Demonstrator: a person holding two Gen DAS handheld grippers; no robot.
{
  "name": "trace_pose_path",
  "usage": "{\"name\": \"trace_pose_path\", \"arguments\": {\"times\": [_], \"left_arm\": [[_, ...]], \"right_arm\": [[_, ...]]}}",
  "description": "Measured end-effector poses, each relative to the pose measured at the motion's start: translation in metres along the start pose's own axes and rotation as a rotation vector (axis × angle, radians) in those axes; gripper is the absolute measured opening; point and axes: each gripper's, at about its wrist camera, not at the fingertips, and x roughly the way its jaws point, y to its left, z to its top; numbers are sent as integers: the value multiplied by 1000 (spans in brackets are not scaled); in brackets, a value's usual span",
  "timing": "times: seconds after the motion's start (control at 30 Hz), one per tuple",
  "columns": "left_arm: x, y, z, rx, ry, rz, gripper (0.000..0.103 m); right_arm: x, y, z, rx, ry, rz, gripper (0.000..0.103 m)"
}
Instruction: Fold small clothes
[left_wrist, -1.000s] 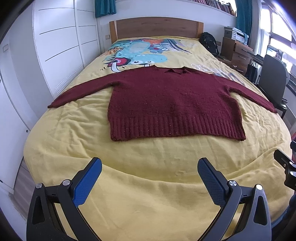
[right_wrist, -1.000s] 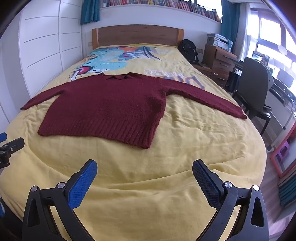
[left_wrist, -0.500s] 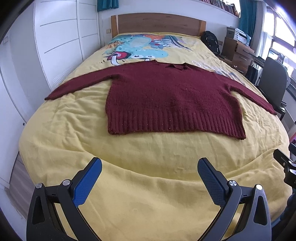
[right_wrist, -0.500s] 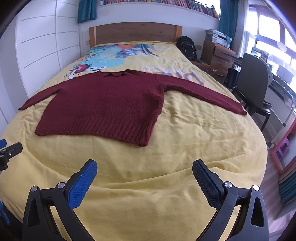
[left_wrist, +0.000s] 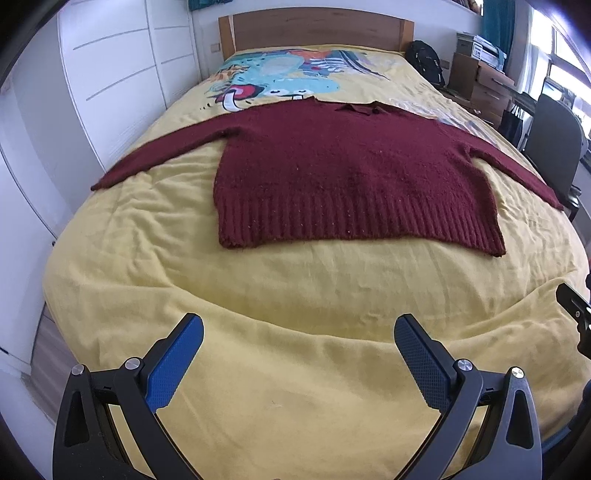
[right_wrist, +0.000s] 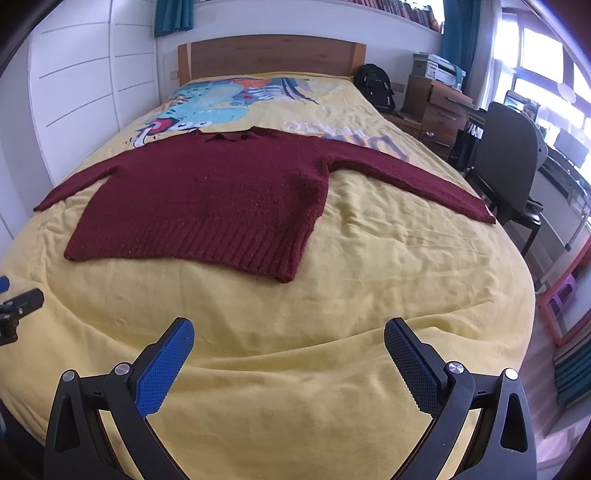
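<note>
a maroon sweater (left_wrist: 351, 177) lay flat, sleeves spread for folding, on the yellow bedspread (left_wrist: 295, 295), while the left gripper (left_wrist: 297, 341) and right gripper (right_wrist: 288, 341) hovered wide open, empty, short of its hem.

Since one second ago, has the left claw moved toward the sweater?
Yes. In the left wrist view the left claw has come forward and lower: the maroon sweater looms larger against the wooden headboard.

Your bed (left_wrist: 332, 369) wears a yellow cover (right_wrist: 369, 258); the sweater (left_wrist: 351, 177) lies flat on it, sleeves spread.
</note>
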Motion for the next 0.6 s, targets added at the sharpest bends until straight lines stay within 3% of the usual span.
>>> {"name": "trace_pose_path", "arguments": {"times": [0.27,0.6], "left_arm": [[4,4,13,13,4,17,102],[13,-2,14,38,56,-16,102]], "right_arm": [[-3,-4,4,19,-7,-26,103],[0,-4,4,21,16,-43,103]]}}
